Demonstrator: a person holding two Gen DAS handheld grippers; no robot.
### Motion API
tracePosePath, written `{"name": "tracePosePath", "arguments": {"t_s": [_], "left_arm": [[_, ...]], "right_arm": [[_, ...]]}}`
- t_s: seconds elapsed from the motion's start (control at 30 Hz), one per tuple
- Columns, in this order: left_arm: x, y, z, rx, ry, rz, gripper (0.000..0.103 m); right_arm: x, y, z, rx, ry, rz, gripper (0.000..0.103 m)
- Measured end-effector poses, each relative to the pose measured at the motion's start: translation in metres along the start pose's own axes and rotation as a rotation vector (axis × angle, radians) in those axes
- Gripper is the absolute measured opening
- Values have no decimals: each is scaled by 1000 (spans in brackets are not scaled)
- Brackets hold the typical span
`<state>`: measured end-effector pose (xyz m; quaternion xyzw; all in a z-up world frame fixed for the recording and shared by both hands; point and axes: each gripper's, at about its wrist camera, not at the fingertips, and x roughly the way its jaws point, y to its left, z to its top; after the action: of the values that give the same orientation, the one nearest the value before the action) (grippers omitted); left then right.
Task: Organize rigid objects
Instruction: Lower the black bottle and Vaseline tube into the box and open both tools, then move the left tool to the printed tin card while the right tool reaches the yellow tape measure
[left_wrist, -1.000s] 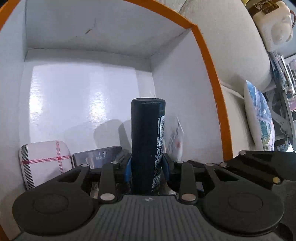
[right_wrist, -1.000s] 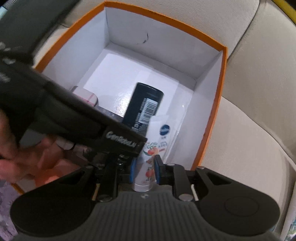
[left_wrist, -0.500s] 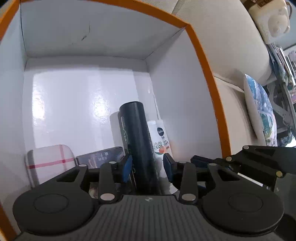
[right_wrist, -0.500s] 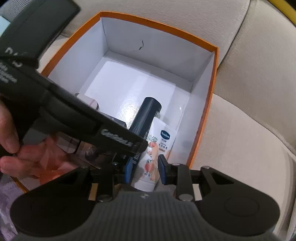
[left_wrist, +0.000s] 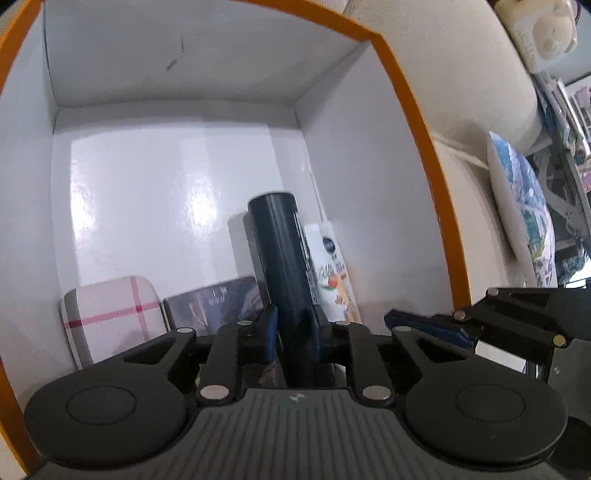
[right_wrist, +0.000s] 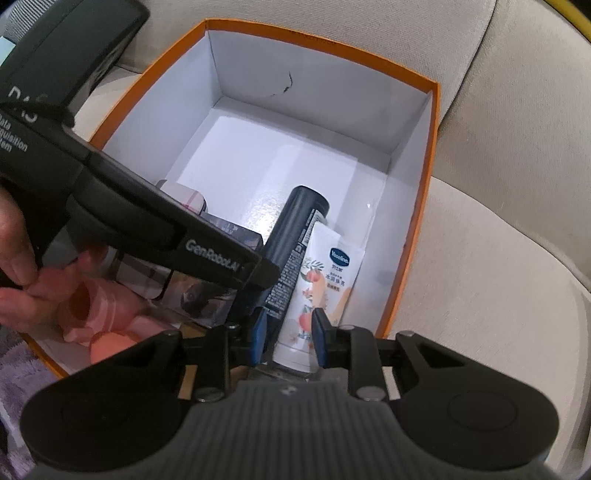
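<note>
A white box with an orange rim (right_wrist: 432, 155) sits on a beige sofa. My left gripper (left_wrist: 293, 326) is inside it with its fingers around the base of a dark cylindrical can (left_wrist: 284, 266), which leans forward; small gaps show beside the can. The can also shows in the right wrist view (right_wrist: 291, 243). My right gripper (right_wrist: 290, 332) has its blue fingers (right_wrist: 320, 330) spread around the cap end of a white Vaseline tube (right_wrist: 317, 288), which lies by the right wall, next to the can. The tube shows in the left wrist view (left_wrist: 332, 277).
In the box lie a white case with red plaid lines (left_wrist: 110, 310), a dark flat box (left_wrist: 218, 302) and pink items (right_wrist: 107, 317) near the front. The far half of the box floor (right_wrist: 288, 155) is bare. A blue patterned pillow (left_wrist: 524, 214) leans on the sofa at right.
The can has tipped from upright to leaning into the box. Both grippers have opened somewhat and drawn back; the tube now lies beside the can near the right wall.
</note>
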<state>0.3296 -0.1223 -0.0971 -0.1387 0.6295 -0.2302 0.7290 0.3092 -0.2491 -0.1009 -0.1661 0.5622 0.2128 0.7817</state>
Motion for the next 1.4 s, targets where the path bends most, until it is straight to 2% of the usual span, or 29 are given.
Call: {"name": "tracePosePath", "arguments": {"t_s": [0.03,0.17,0.5,0.6,0.7,0.83,0.9,0.97,1.07,1.17,1.2,1.3,1.4], "left_arm": [[1,-1,0,0,24,16,7],[0,-3,-7,24,14,35,7],[-43,-24,-24,158,-68,73,9],[-60,-29,-35,194,-103,89,15],[-79,-31,-48,221,-136,94,19],[-104,-23,-67,222,-181,100,21],[-118,-20,-77,235,-224,111,21],[-133,-16,-89,248,-288,126,21],[-156,-6,-108,259,-393,158,29],[-178,9,-124,246,-485,204,31],[-186,16,-129,246,-508,219,35],[-203,38,-139,227,-519,267,43],[-213,72,-145,189,-455,283,46]], "right_arm": [[0,0,0,1,0,0,26],[1,1,0,3,2,6,26],[-7,5,-6,22,3,6,27],[-17,9,-9,36,-14,7,27],[-28,16,-12,57,-52,-6,32],[-47,27,-15,103,-145,-9,46],[-54,36,-15,115,-190,-15,46],[-61,45,-15,122,-228,30,46],[-74,63,-11,137,-303,33,47],[-84,86,-1,141,-367,65,51],[-85,94,2,143,-380,80,51],[-80,125,14,138,-389,124,51],[-63,155,24,126,-359,173,51]]}}
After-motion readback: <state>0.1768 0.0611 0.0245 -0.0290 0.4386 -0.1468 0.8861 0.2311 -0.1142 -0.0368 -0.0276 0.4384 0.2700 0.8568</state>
